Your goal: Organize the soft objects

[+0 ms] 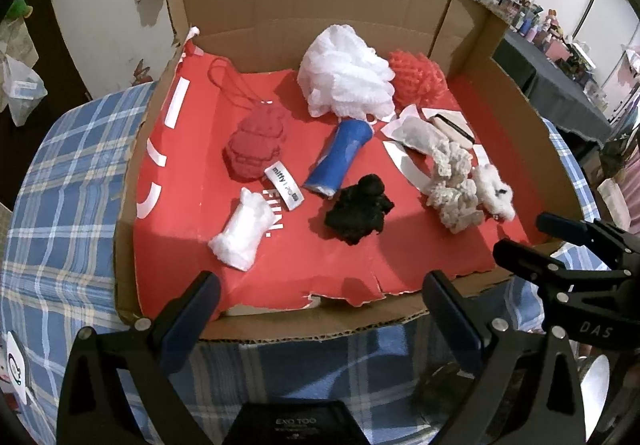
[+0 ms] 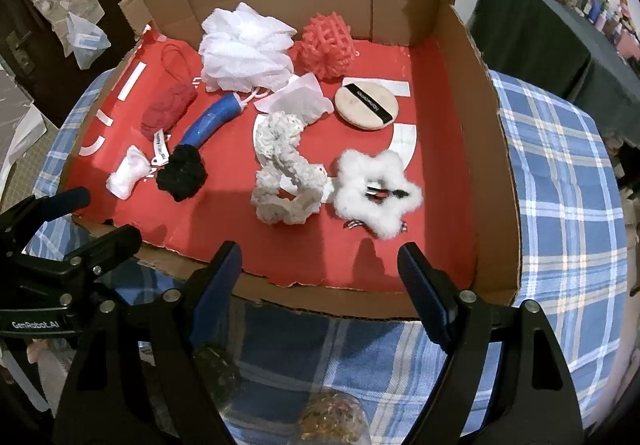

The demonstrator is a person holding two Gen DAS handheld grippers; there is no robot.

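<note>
While jaws gape, soft objects point(image 2: 280, 165) lie ahead in box point(image 2: 496, 165).

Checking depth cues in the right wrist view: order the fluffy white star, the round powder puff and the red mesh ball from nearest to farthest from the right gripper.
From the right gripper:
1. fluffy white star, just ahead, slightly right.
2. round powder puff, mid-box, behind the star.
3. red mesh ball, by the back wall.

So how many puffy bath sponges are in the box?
2. The white bath sponge sits at the back of the box; the red bath sponge is just right of it. None seem hidden.
</note>
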